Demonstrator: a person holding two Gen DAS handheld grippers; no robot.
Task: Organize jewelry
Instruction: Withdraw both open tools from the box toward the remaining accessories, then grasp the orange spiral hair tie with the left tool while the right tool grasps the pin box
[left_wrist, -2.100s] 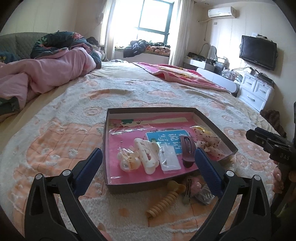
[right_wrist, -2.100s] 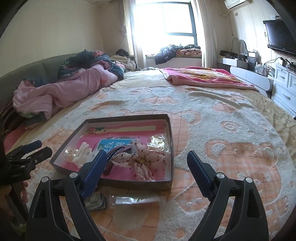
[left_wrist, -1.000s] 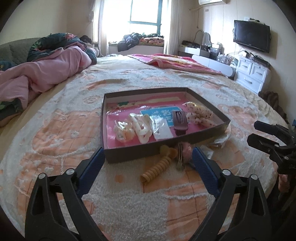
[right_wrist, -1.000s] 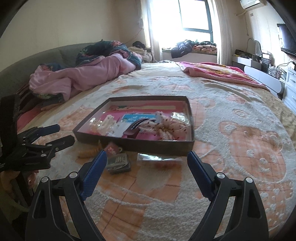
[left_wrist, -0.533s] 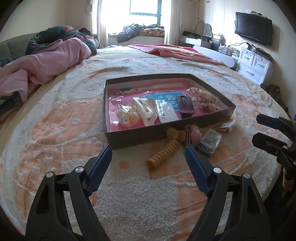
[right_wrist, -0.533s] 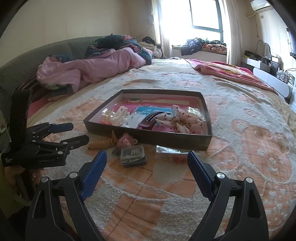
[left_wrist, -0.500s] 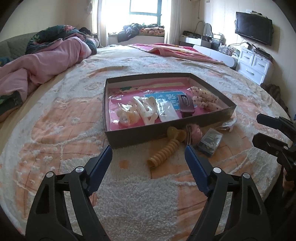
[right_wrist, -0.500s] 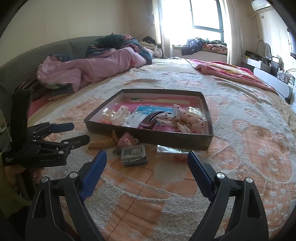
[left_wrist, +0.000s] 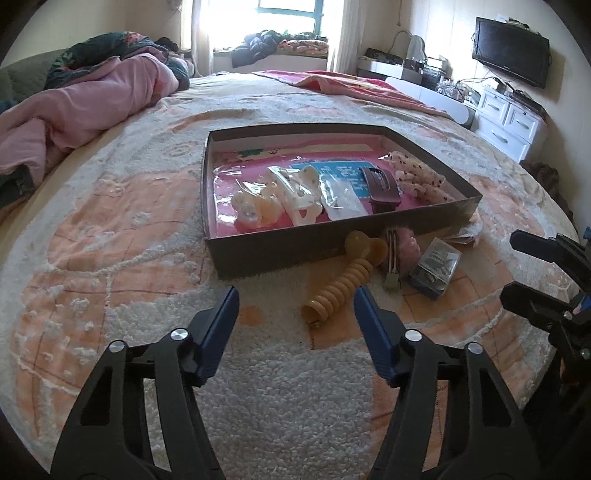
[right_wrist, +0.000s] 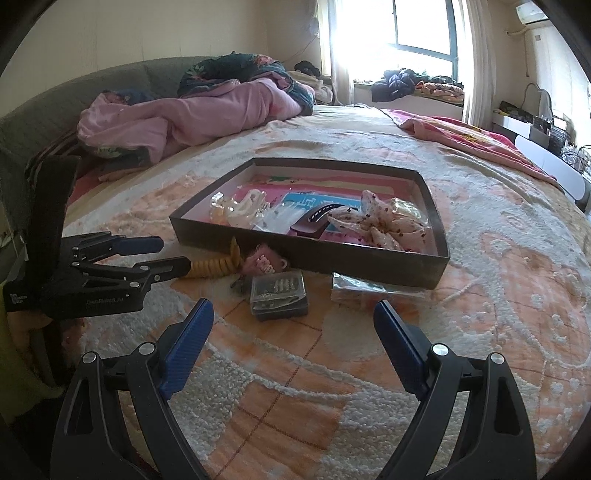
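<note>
Only readable bit is "GenRobot.AI" printed on the left gripper (right_wrist: 168, 254) body, around 9 o'clock; blue card (left_wrist: 345, 173) print's too blurry.

Both tools are built alike. The left gripper (left_wrist: 295, 308) has two matte black arms with long cut-out slots, each ending in a flat blue ribbed pad, and round silver screws sit on the joints behind the pads. The right gripper (right_wrist: 293, 321) has the same black frame, blue pads and silver screws. Seen from the side in the right wrist view, the left gripper's body is a chunky black block studded with small screws and bearing small white lettering too fine to read.
</note>
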